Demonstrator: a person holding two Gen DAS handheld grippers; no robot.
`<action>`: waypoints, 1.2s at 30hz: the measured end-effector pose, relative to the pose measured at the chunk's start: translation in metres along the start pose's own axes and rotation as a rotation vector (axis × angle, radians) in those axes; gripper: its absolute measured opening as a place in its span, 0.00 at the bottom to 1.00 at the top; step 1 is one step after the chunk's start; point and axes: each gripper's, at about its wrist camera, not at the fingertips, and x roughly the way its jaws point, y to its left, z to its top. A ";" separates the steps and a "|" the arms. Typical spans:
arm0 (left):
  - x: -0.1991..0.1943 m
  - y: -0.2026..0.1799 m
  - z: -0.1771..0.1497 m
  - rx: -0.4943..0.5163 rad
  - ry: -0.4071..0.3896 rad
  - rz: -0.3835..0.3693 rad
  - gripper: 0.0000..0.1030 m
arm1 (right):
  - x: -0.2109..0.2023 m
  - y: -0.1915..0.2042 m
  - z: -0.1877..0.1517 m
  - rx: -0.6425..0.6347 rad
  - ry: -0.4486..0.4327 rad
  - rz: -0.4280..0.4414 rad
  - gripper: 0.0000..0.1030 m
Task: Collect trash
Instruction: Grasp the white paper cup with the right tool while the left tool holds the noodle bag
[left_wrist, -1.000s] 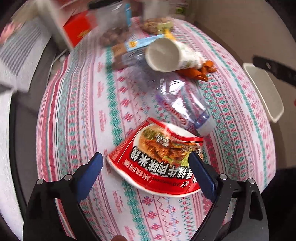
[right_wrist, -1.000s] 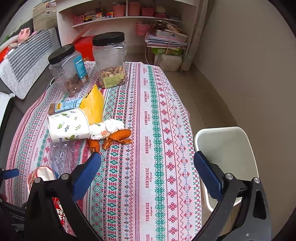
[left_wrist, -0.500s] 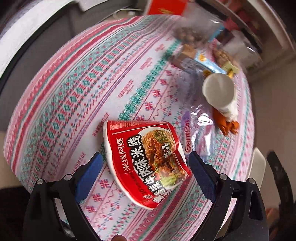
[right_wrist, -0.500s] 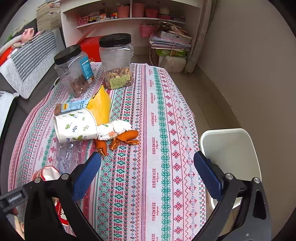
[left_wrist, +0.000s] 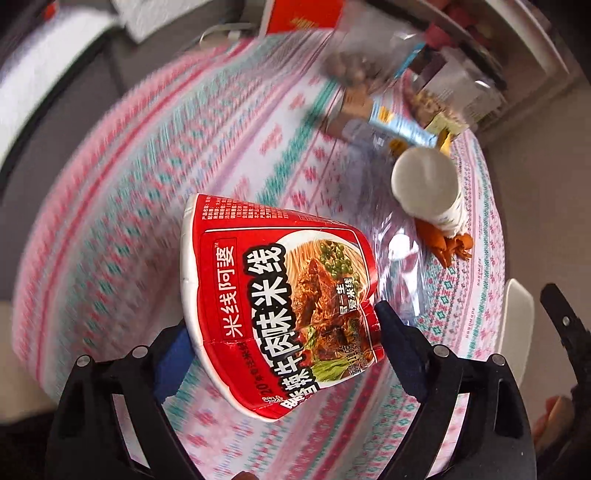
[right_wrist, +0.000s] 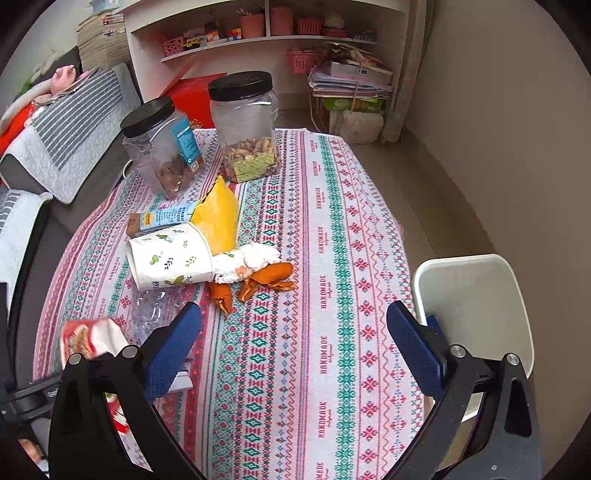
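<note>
My left gripper (left_wrist: 284, 332) is shut on a red and white noodle bowl (left_wrist: 273, 295) and holds it tilted above the patterned tablecloth (left_wrist: 147, 177). The bowl shows at the left edge in the right wrist view (right_wrist: 92, 338). My right gripper (right_wrist: 295, 343) is open and empty above the table's near side. Other trash lies in a pile: a crushed clear bottle (right_wrist: 155, 314), a tipped paper cup (right_wrist: 170, 258), orange peel (right_wrist: 258, 280), a crumpled tissue (right_wrist: 247, 260), a yellow wrapper (right_wrist: 219, 214) and a blue snack bar (right_wrist: 162, 219).
A white bin (right_wrist: 476, 310) stands on the floor right of the table. Two clear jars with black lids (right_wrist: 243, 125) (right_wrist: 162, 147) stand at the table's far end. A sofa (right_wrist: 59, 125) is to the left, shelves (right_wrist: 266, 33) behind.
My left gripper has closed on the noodle bowl and lifted it off the cloth, turning as it went. My right gripper has edged forward slightly and stays open.
</note>
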 end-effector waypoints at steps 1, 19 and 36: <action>-0.009 -0.003 0.006 0.054 -0.040 0.022 0.85 | 0.003 0.003 0.000 0.004 0.008 0.007 0.93; -0.038 -0.016 0.053 0.314 -0.387 0.092 0.85 | 0.122 0.044 0.009 0.606 0.321 0.635 0.84; -0.058 0.002 0.053 0.247 -0.422 0.087 0.85 | 0.093 0.063 -0.029 0.584 0.469 0.835 0.53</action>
